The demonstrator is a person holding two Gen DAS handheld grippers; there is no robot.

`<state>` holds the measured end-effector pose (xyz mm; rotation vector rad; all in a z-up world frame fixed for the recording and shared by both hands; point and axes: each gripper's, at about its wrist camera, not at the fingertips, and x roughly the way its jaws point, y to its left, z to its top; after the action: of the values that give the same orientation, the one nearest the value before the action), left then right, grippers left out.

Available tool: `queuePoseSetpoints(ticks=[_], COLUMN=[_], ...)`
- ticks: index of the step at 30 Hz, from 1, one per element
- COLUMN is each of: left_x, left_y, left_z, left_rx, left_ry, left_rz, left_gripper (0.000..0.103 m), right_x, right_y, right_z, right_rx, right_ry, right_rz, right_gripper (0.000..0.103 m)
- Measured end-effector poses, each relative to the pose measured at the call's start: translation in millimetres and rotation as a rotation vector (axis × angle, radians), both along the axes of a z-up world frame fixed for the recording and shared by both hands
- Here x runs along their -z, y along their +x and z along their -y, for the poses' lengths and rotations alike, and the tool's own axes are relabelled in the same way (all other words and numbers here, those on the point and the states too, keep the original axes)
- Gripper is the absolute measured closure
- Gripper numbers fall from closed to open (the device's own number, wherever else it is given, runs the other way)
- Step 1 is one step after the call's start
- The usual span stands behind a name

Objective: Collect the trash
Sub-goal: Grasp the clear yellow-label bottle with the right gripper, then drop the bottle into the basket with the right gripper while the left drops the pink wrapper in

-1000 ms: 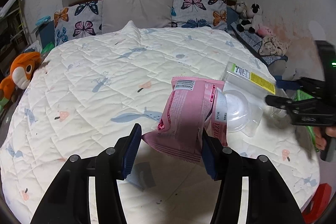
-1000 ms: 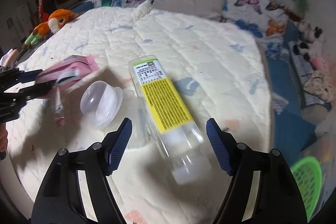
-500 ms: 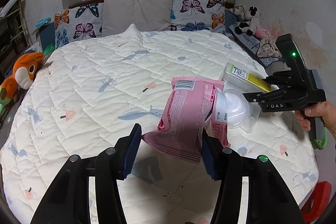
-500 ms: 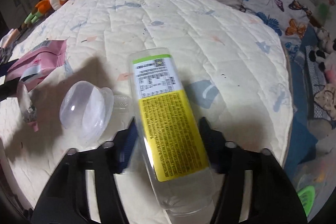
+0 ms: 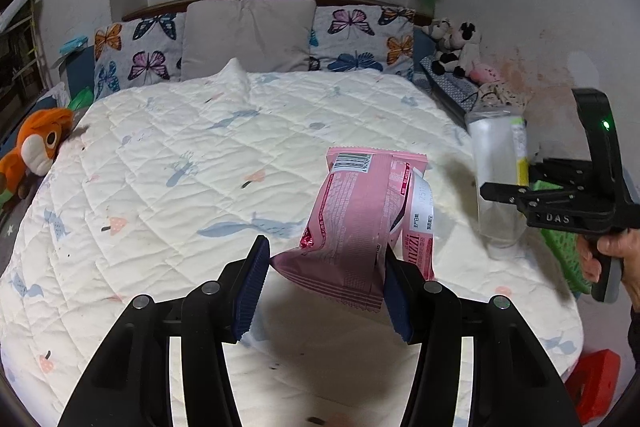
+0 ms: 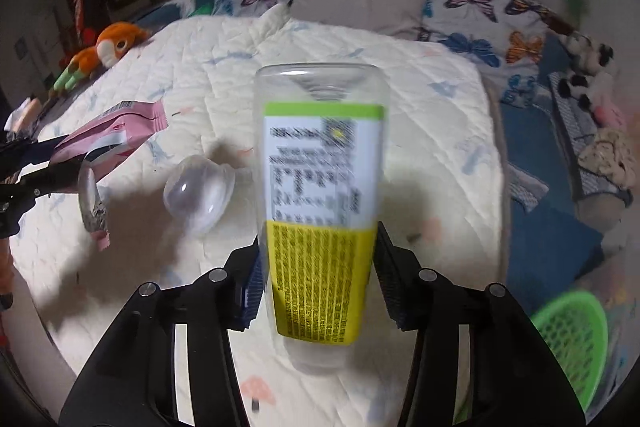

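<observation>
My left gripper [image 5: 324, 287] is shut on a pink snack wrapper [image 5: 352, 219], which hangs above the white quilted bed [image 5: 180, 187]. My right gripper [image 6: 320, 279] has its jaws closing on a clear plastic bottle [image 6: 320, 187] with a yellow and white label; the pads press its sides. The bottle [image 5: 496, 179] is off the bed, upright at the right in the left wrist view, where the right gripper [image 5: 486, 191] shows in a person's hand. A clear plastic dome lid [image 6: 200, 195] lies on the quilt between the grippers. The left gripper [image 6: 60, 159] and pink wrapper [image 6: 116, 135] show at the left.
A green basket [image 6: 572, 339] sits below the bed's right edge, also seen as the green basket [image 5: 560, 255] behind the right gripper. Pillows [image 5: 248, 39] line the headboard. An orange plush toy [image 5: 36, 143] lies at the bed's left and more plush toys [image 5: 460, 47] at its right.
The right gripper went from open around the bottle on the quilt to closed on it and lifted it upright. The left gripper kept the pink wrapper and rose slightly.
</observation>
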<state>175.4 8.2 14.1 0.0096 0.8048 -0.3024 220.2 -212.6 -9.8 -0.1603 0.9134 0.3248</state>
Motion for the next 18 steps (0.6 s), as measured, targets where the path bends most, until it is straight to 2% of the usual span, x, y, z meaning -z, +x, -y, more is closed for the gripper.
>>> queuePoseSetpoints(ticks=[10,18], left_x=[-22.3,-23.7], left_y=[-20.3,-29.3], left_z=[49.2,99.3], left_rx=[0.092,0.182], left_ry=[-0.015,-0.026], left_rz=[0.028,0.008], left_gripper=[0.051,0.051], right_x=[-24.2,-40.2], right_y=[-53.5,-84.0], right_z=[59.7,104.5], right_rx=[0.151,0.258], right_ry=[0.123,0.108], right_rz=[0.032,0.049], right_gripper=[0.057,0.057])
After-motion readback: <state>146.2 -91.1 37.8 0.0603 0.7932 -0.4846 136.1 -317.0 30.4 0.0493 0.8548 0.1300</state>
